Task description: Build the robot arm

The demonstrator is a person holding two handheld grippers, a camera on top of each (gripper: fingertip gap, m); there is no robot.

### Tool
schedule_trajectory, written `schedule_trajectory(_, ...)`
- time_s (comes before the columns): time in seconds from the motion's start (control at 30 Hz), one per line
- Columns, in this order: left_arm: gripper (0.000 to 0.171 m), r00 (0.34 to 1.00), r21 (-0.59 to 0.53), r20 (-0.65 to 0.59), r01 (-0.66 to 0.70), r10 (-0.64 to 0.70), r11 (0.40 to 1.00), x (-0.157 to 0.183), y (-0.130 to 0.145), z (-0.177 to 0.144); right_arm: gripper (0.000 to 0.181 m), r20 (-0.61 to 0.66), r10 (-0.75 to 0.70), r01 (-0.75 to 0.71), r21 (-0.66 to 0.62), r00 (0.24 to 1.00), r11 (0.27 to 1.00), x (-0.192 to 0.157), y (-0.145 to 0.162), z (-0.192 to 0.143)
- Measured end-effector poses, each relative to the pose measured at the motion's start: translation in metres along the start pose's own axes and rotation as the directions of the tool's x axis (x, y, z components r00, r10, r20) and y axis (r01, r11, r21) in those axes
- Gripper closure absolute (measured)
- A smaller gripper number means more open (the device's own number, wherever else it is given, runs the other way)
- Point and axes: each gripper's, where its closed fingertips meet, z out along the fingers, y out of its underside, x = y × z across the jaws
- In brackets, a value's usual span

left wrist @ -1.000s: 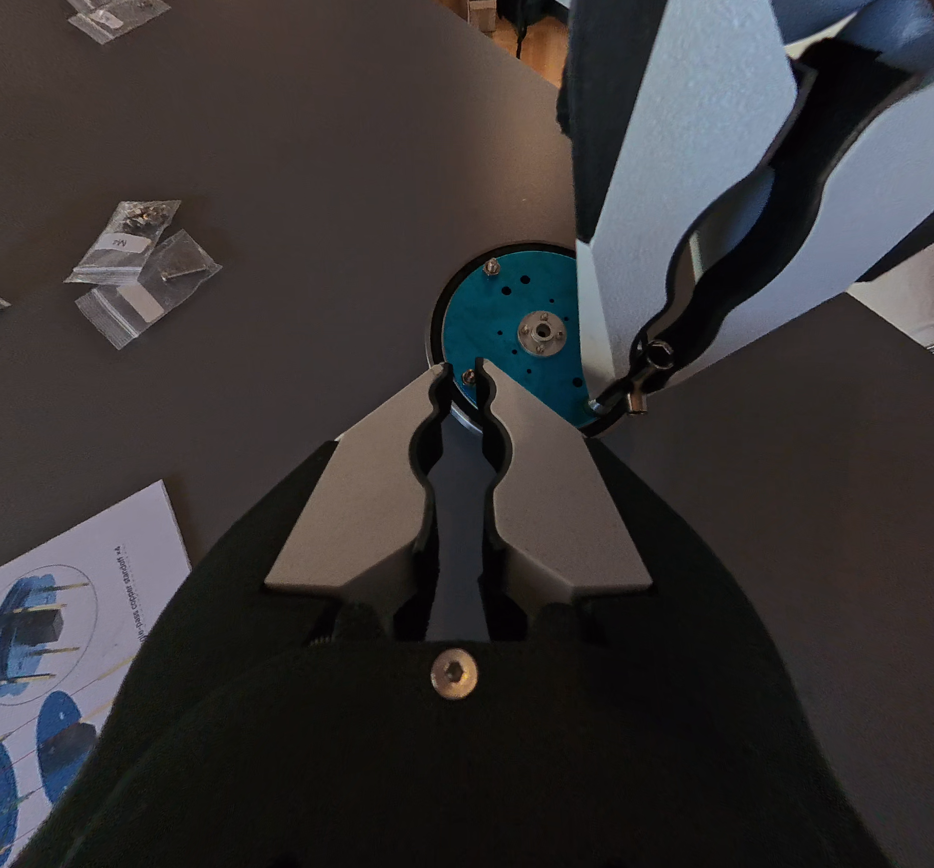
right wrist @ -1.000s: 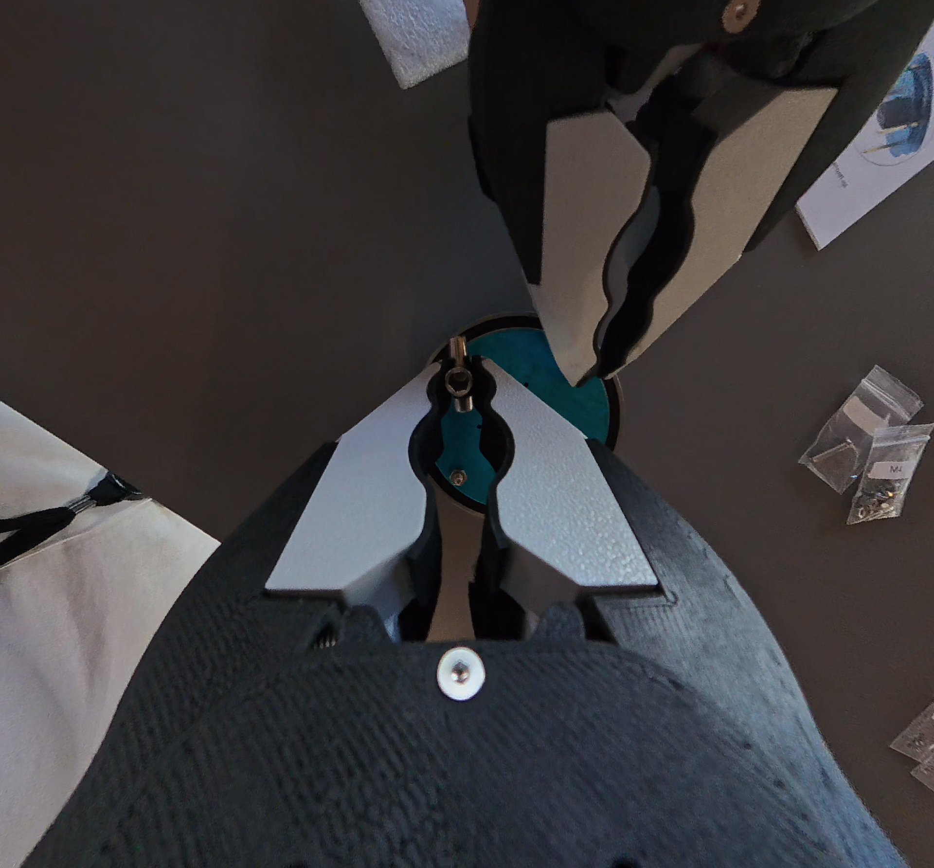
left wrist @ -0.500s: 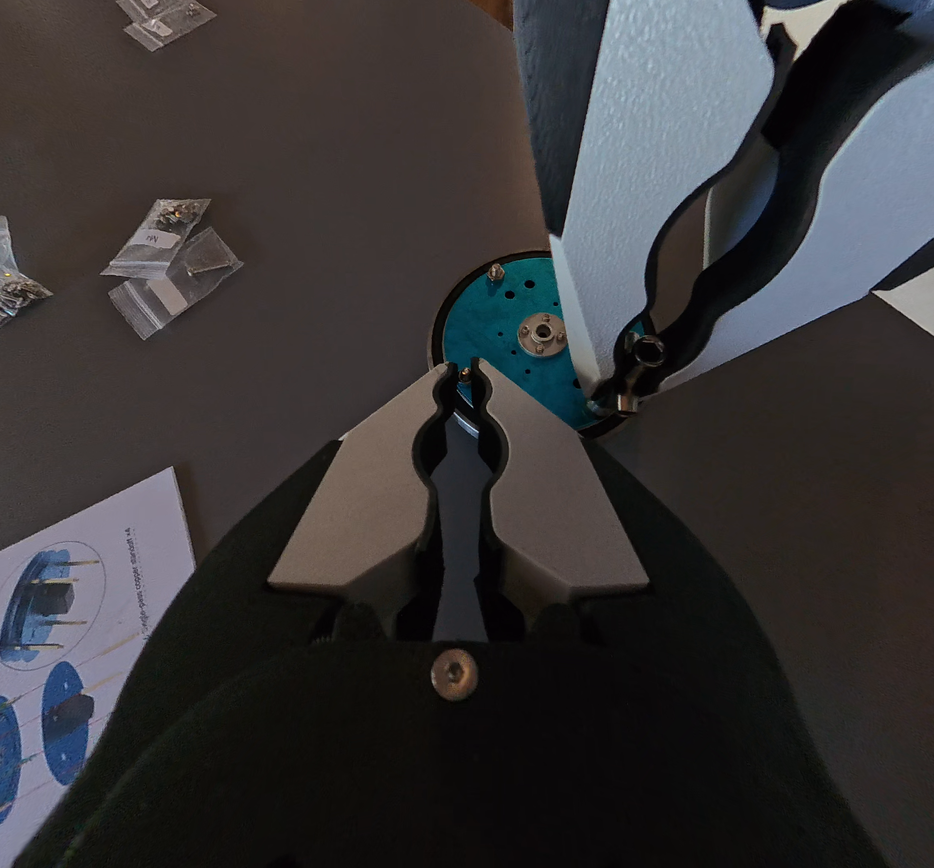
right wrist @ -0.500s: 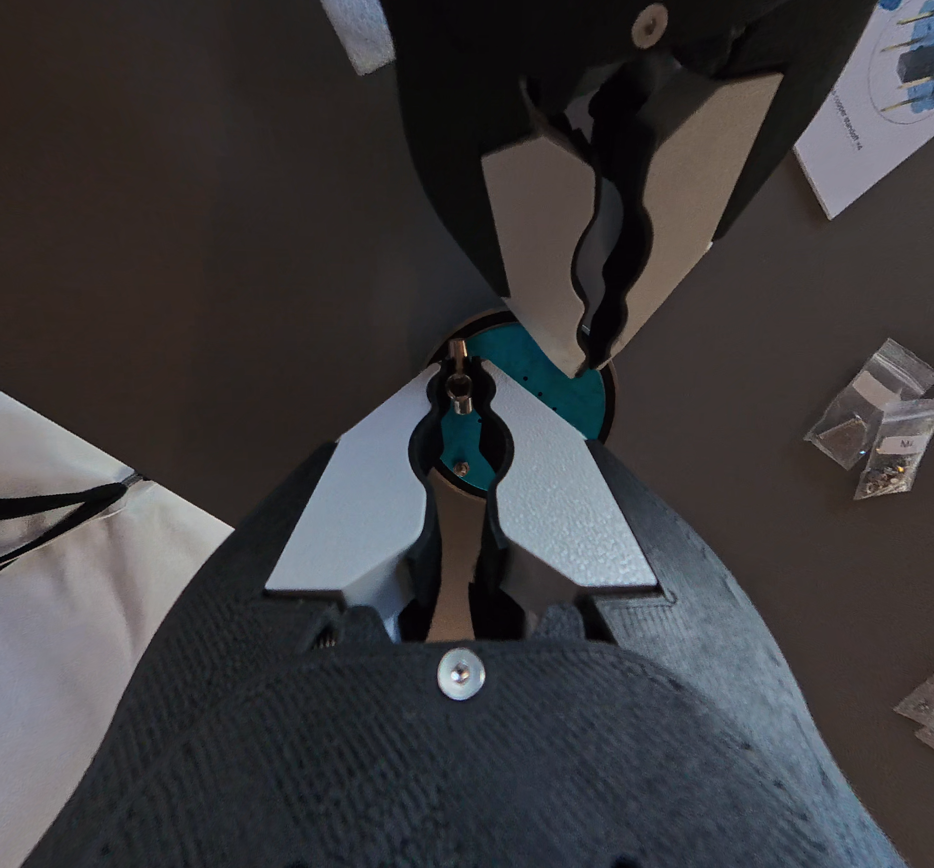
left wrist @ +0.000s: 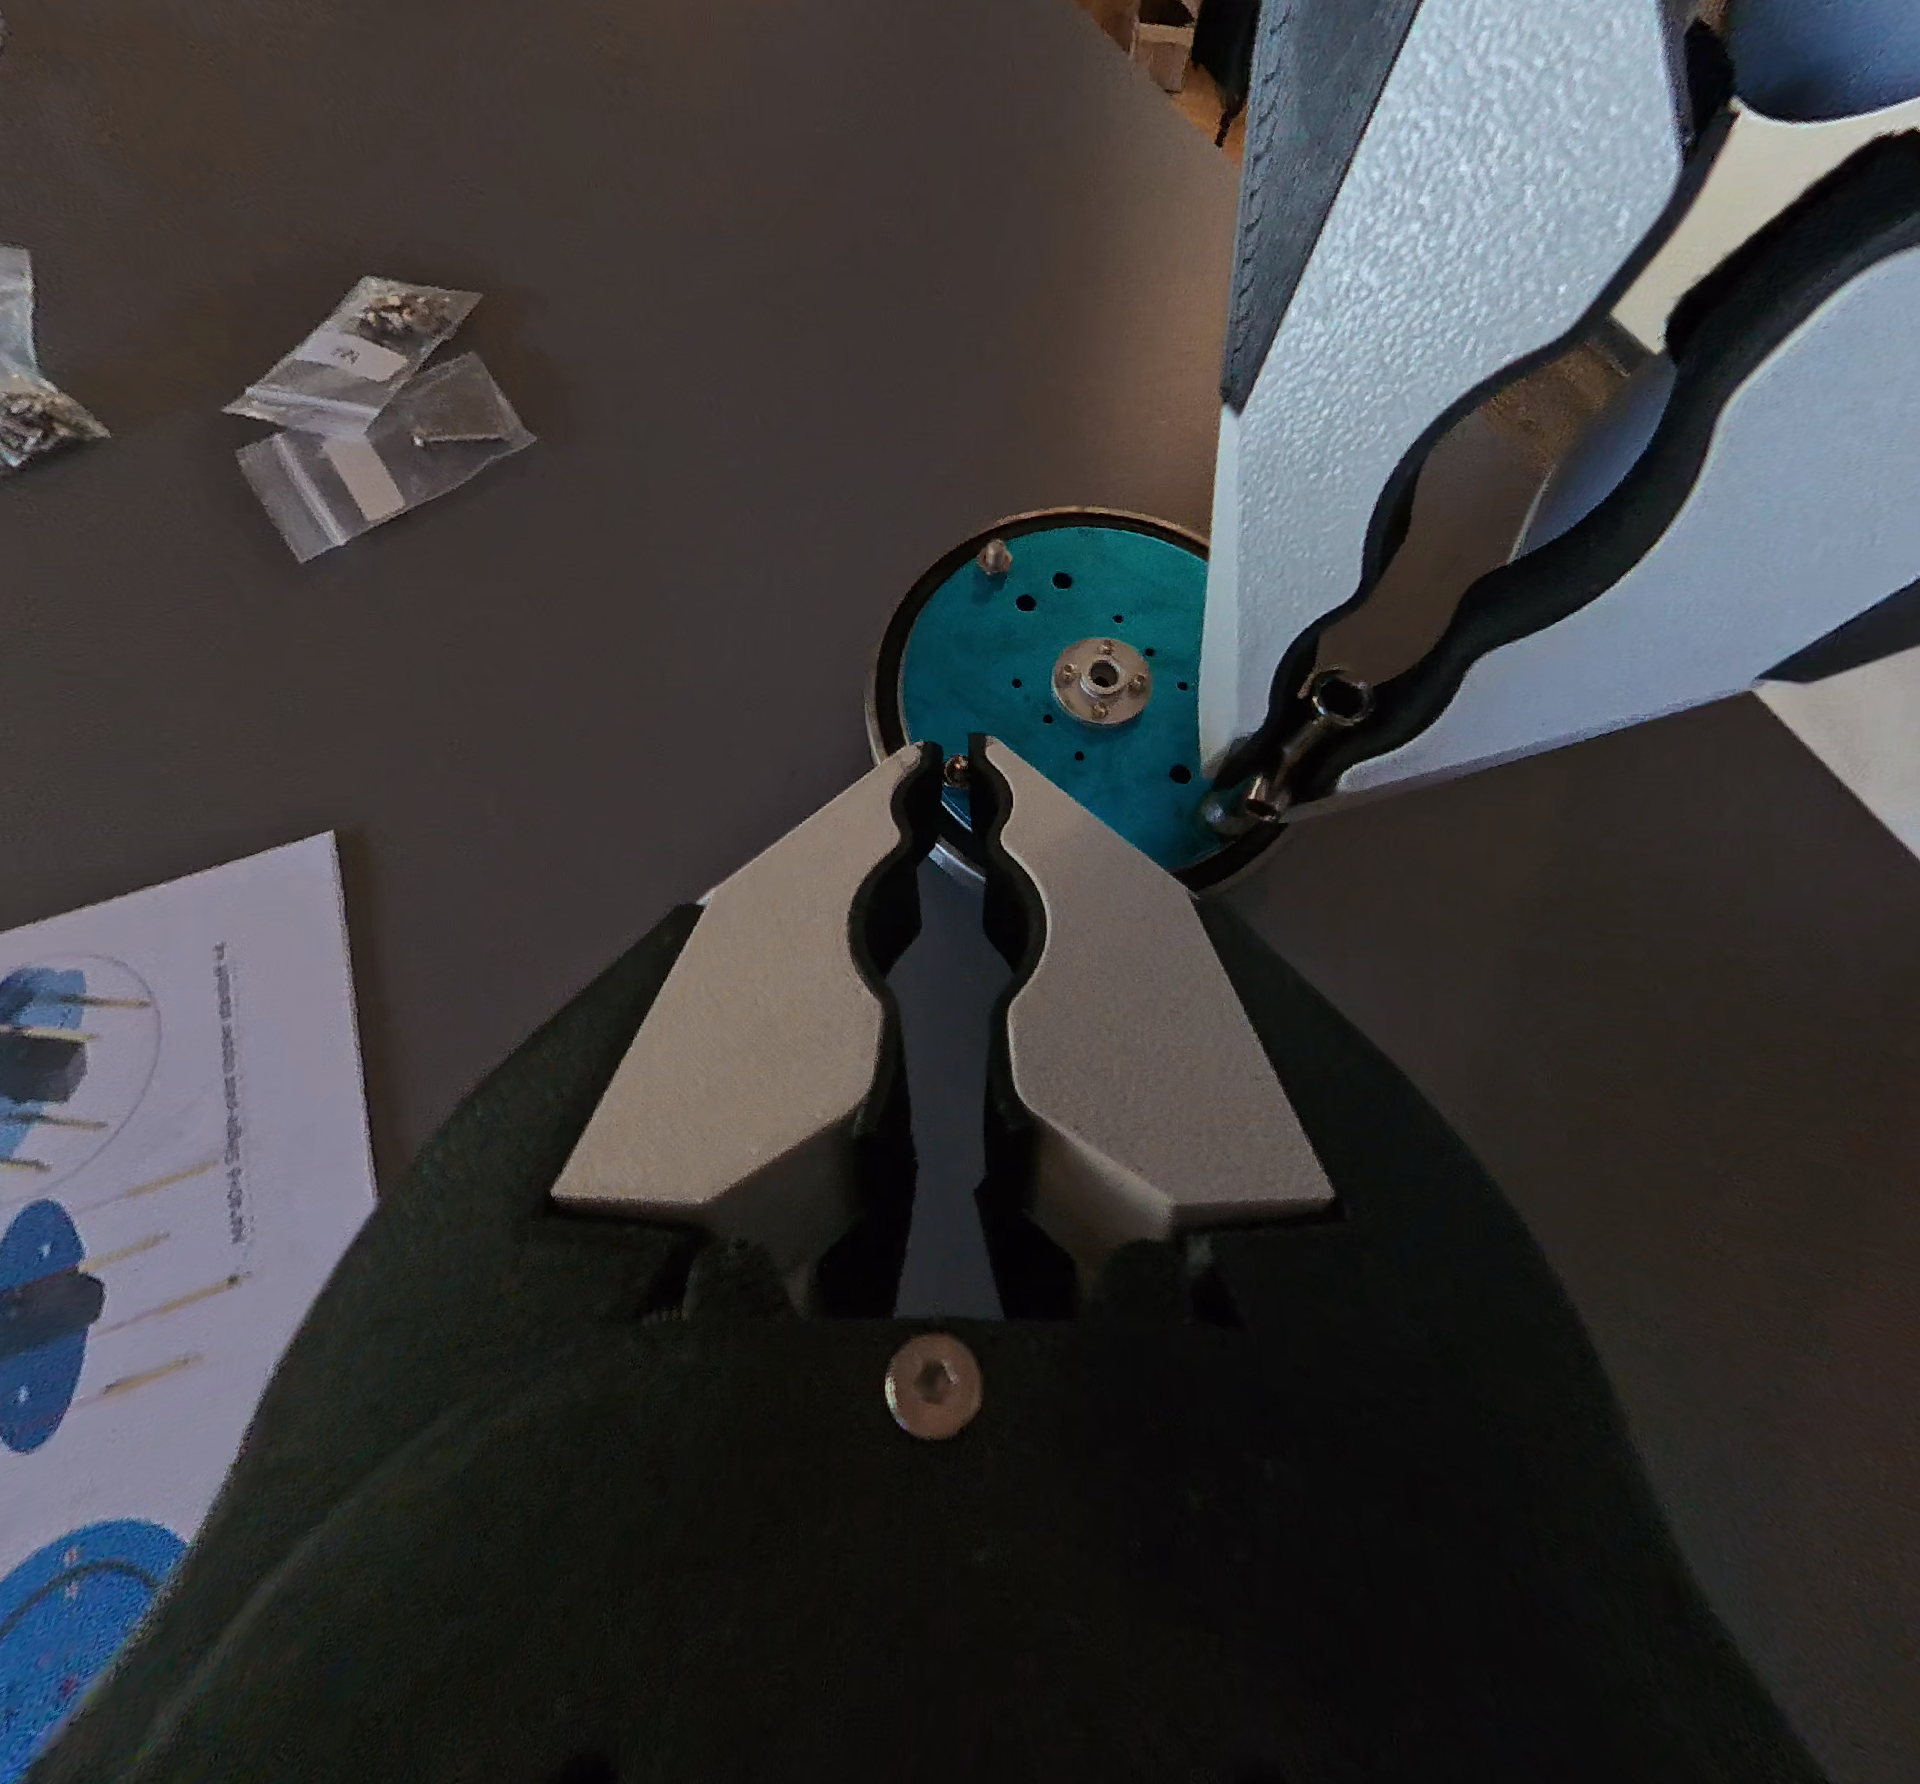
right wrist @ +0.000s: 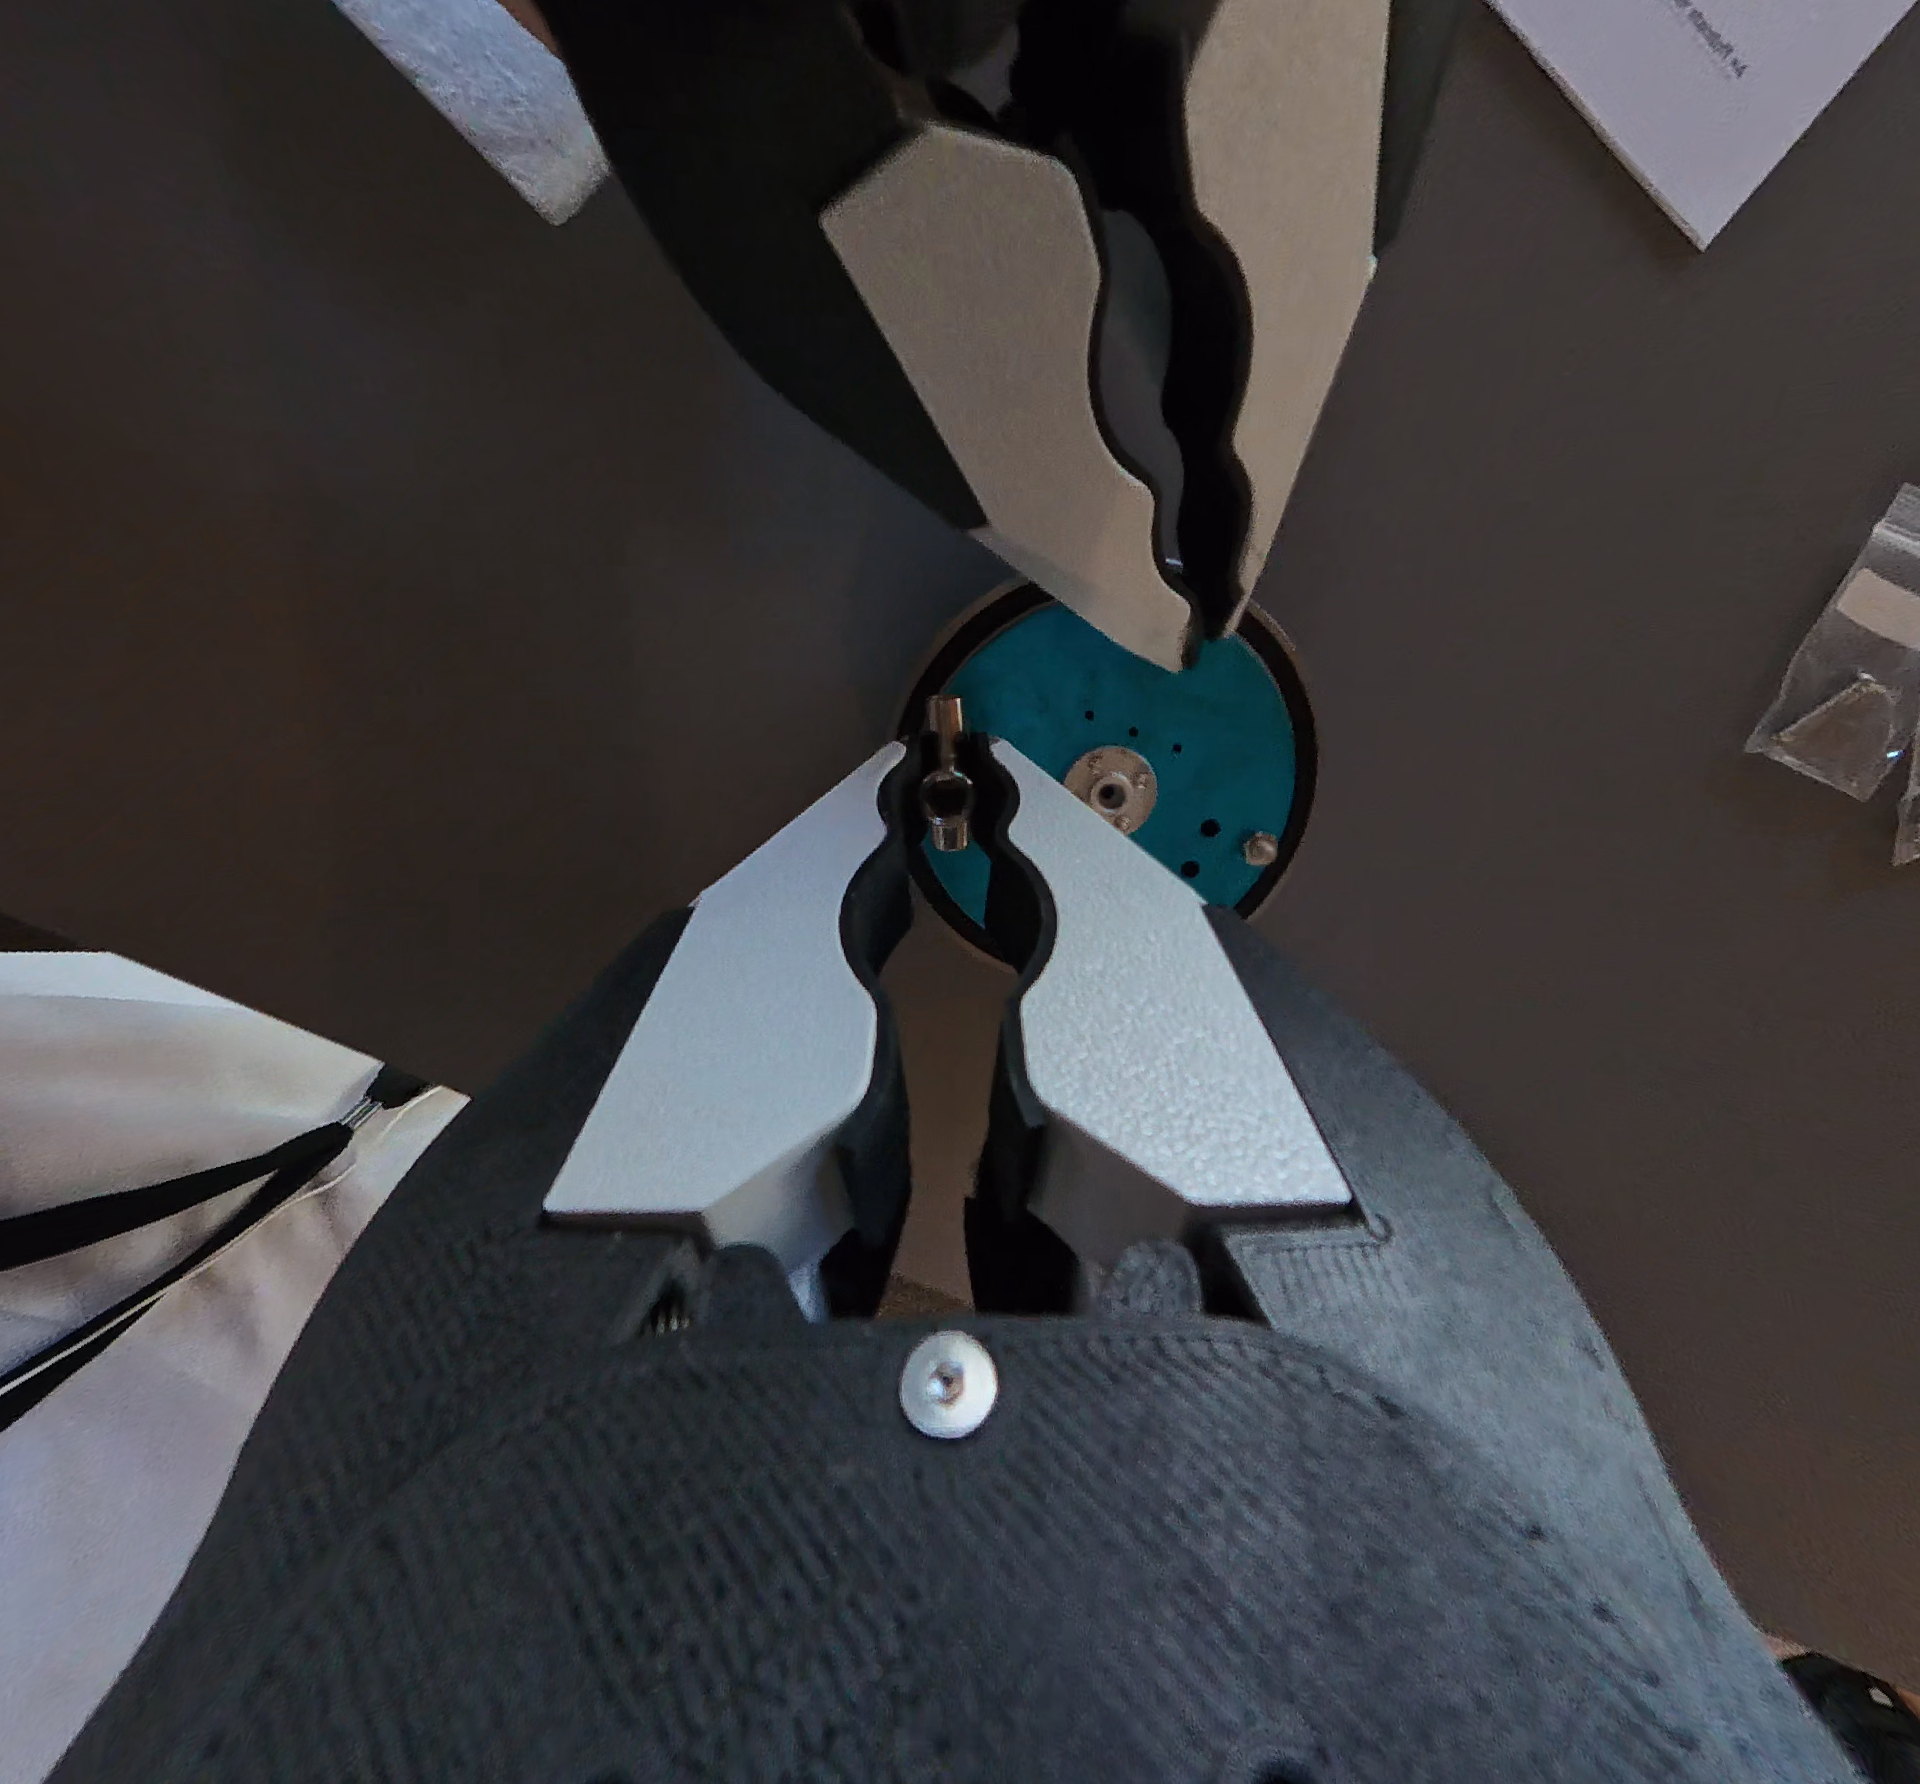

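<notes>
A blue round disc [left wrist: 1029,643] with a metal hub [left wrist: 1101,680] lies on a black round base on the dark table; it also shows in the right wrist view [right wrist: 1195,747]. My left gripper [left wrist: 956,760] is at the disc's near rim, its jaws almost together on a small stud [left wrist: 956,772]. It also shows in the right wrist view [right wrist: 1205,638]. My right gripper [right wrist: 945,758] is shut on a small metal cross-shaped wrench [right wrist: 945,794] at the disc's edge. In the left wrist view it [left wrist: 1268,789] holds the wrench [left wrist: 1304,742] down at the disc's right rim. Another stud [left wrist: 994,555] stands on the disc.
Small clear bags of hardware [left wrist: 374,415] lie on the table; some show in the right wrist view [right wrist: 1849,695]. A printed sheet [left wrist: 177,1163] lies near the left gripper. A white foam piece [right wrist: 447,41] and white fabric with black straps [right wrist: 156,1163] lie nearby. The table's edge [left wrist: 1132,61] is behind the disc. There is about 5 centimetres between the tips of the two grippers.
My right gripper, still holding the wrench, has shifted from over the disc to its rim. My left gripper stays on the disc's edge and now stands steeper in the right wrist view.
</notes>
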Motion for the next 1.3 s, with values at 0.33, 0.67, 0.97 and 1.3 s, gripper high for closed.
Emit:
schedule_trajectory(0.33, 0.167, 0.978, -0.016, 0.165, 0.132, -0.127, 0.991, 0.000, 0.009, -0.013, 0.173, -0.074, -0.010, 0.011, 0.010, 0.997, 1.000, 0.011, 0.011, -0.003)
schedule_trajectory(0.67, 0.168, 0.891, 0.002, 0.352, 0.306, -0.287, 0.952, 0.019, 0.013, -0.017, 0.173, -0.021, 0.041, -0.040, 0.039, 0.999, 0.998, 0.021, 0.023, -0.005)
schedule_trajectory(0.97, 0.167, 0.832, 0.130, 0.360, 0.402, -0.421, 0.906, 0.035, -0.004, 0.007, 0.173, -0.030, 0.109, -0.109, 0.026, 0.994, 0.994, 0.046, 0.045, -0.010)
schedule_trajectory(1.3, 0.168, 0.831, 0.237, 0.414, 0.296, -0.372, 0.925, 0.027, -0.027, 0.003, 0.173, -0.011, 0.264, -0.264, 0.005, 0.965, 0.965, 0.058, 0.054, -0.011)
